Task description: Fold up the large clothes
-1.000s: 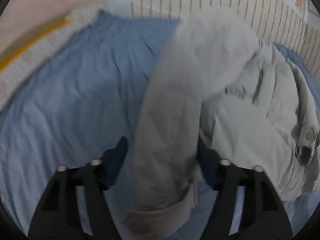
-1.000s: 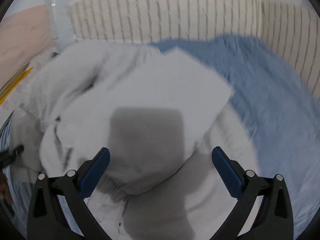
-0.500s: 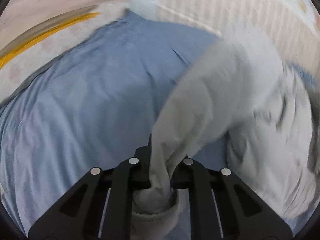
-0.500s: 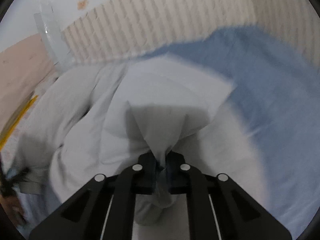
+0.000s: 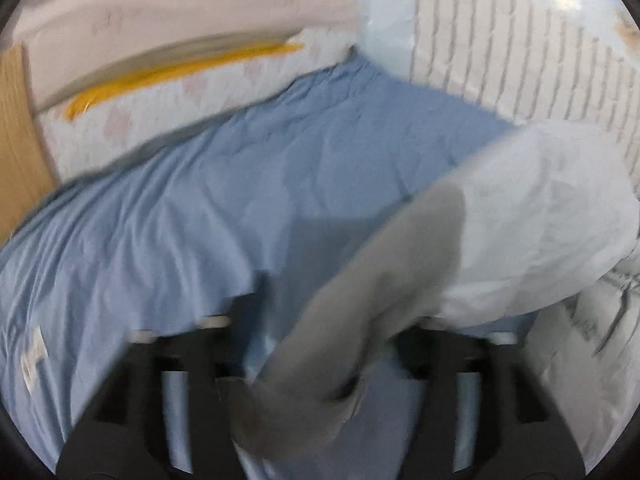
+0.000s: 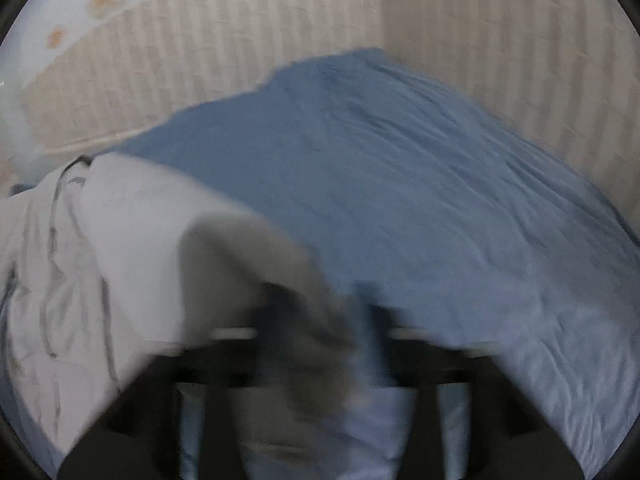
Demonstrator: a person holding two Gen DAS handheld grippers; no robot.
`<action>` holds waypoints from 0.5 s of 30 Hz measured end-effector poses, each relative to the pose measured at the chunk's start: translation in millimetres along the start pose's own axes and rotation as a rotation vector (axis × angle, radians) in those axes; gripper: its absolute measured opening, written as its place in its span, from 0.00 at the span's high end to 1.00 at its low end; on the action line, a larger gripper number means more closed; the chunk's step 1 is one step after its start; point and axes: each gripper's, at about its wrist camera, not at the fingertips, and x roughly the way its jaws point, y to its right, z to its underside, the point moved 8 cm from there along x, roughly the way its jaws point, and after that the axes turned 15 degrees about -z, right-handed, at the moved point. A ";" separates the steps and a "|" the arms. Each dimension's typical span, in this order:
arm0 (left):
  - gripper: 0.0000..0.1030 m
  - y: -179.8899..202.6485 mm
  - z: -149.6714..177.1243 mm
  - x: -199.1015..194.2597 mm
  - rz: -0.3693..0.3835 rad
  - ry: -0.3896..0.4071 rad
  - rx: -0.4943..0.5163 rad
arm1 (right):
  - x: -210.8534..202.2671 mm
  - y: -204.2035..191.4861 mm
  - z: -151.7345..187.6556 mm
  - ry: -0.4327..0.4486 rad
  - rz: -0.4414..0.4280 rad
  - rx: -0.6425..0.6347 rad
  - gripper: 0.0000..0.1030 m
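The blue-sheeted bed (image 5: 208,184) carries the pale grey padded jacket (image 5: 552,208), heaped between both tools. Its sleeve (image 5: 360,320) runs into the left hand-held gripper (image 5: 324,364); its hem (image 6: 240,264) enters the right hand-held gripper (image 6: 320,344). Blur hides both grips; I cannot tell their opening.

A wrinkled blue bedsheet (image 5: 192,208) covers the bed. Behind it stands a striped cushion wall (image 6: 500,60). A yellow strip (image 5: 176,76) runs along the mattress edge.
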 end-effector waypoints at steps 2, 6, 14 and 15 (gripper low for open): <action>0.17 3.5 3.2 -4.2 0.008 0.016 0.017 | -20.3 -6.7 -3.4 0.058 0.008 0.003 0.12; 0.03 -7.4 -9.3 -59.3 -0.029 0.216 0.057 | -66.1 -67.8 0.8 0.130 -0.115 -0.091 0.05; 0.03 94.2 65.7 -136.8 0.288 0.291 0.395 | -6.2 -179.9 134.1 -0.266 -0.316 -0.220 0.03; 0.03 110.5 80.0 -131.8 0.289 0.287 0.465 | 1.6 -177.1 146.8 -0.293 -0.313 -0.195 0.03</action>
